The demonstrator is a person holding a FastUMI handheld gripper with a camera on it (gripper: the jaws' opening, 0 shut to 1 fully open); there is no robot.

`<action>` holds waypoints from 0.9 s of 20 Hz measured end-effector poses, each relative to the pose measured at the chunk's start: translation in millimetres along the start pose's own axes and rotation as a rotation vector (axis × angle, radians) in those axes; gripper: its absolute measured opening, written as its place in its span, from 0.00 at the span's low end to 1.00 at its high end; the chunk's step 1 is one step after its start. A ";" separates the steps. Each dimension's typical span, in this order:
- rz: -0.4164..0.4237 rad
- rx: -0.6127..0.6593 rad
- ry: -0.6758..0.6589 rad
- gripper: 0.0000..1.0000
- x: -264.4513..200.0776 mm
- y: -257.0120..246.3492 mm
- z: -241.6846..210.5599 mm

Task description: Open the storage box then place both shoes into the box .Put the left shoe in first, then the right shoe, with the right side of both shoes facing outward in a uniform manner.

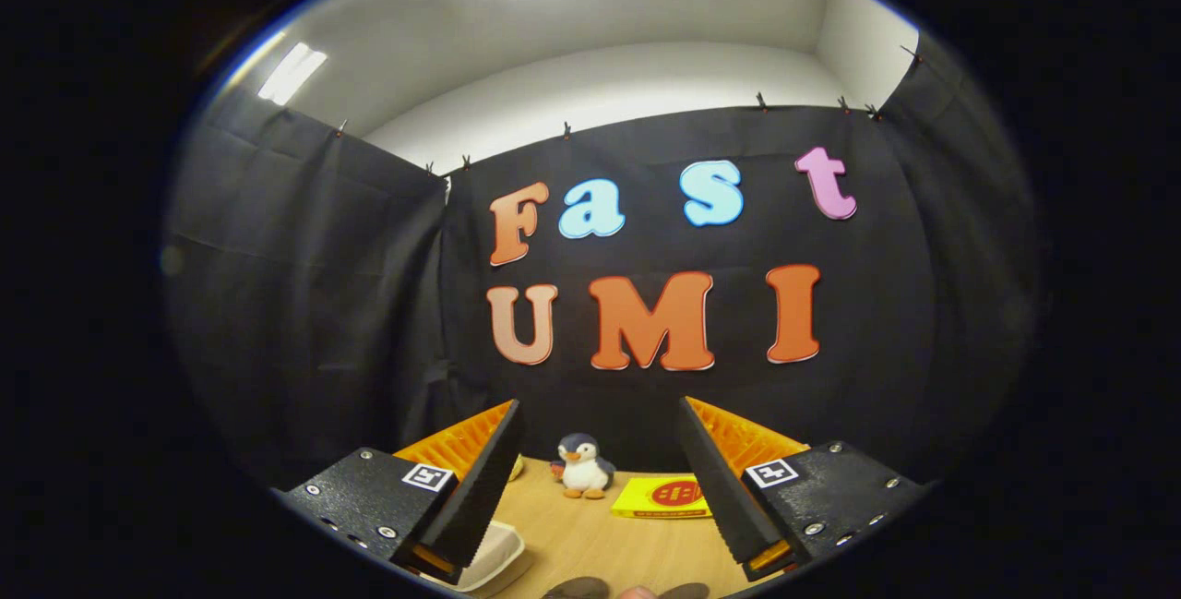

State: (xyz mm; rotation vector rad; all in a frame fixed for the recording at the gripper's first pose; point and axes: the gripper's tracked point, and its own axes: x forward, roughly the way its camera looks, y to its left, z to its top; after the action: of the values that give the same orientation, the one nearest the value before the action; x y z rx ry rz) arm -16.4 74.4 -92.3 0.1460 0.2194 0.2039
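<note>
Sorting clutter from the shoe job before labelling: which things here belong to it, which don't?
Job: gripper, open, nothing between its fingers; pale box corner by one finger, possibly the storage box; dark rounded shapes, perhaps shoes.
Lying about: penguin plush toy; yellow packet, on the wooden table.

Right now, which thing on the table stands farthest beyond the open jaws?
The toy penguin, upright by the black cloth wall; the yellow box lies nearer.

The hand-held gripper [600, 479] is raised and points level toward the far wall. Its two fingers [480, 488] stand wide apart, gripping nothing.
</note>
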 end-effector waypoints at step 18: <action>0.302 0.564 0.864 0.95 -5.9 112.0 -284.0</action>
State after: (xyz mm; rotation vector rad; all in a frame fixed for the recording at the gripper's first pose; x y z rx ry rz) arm -108.1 216.1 -346.8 0.6538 1.1205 0.4983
